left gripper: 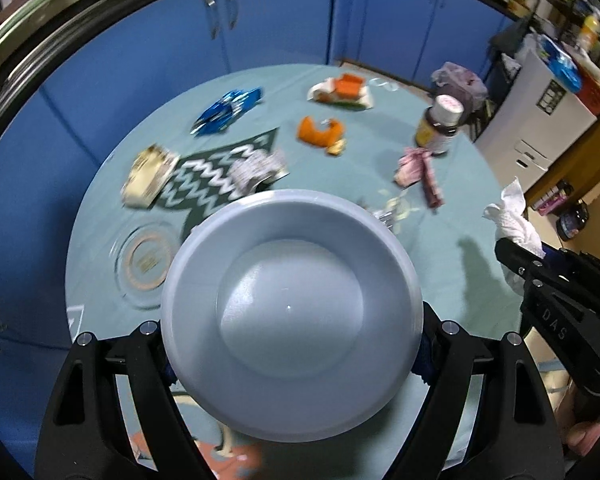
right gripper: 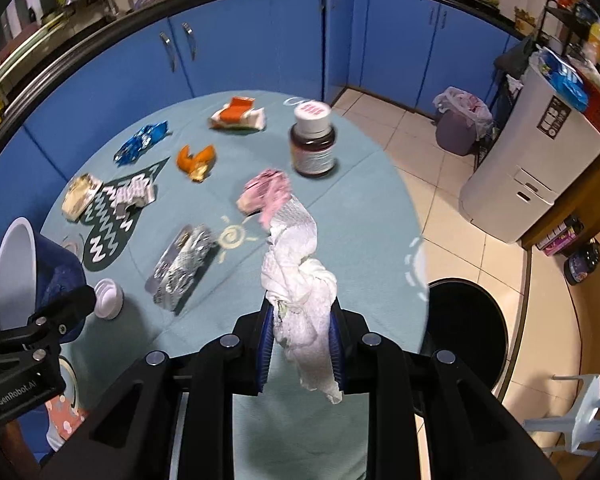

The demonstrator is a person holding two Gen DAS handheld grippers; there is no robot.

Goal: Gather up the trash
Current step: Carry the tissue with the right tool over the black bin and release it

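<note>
the right tool (right gripper: pixel 302 344) is closed on a crumpled white paper towel (right gripper: pixel 300 280), held above the near right edge of the round surface (right gripper: pixel 360 208). the towel is light, soft and floppy; a loose tail dangles below the pads, so a pinch at the bunched middle looks safest. the left tool (left gripper: pixel 296 360) stands wide, clasping a pale plastic bowl (left gripper: pixel 292 312) by its rim; stiff and smooth, it may slip. wrappers, an orange peel (right gripper: pixel 196 160) and a brown bottle (right gripper: pixel 313 144) crowd the far half. right of the edge the floor is open, with a black bin (right gripper: pixel 468 320) just beside the surface.
</note>
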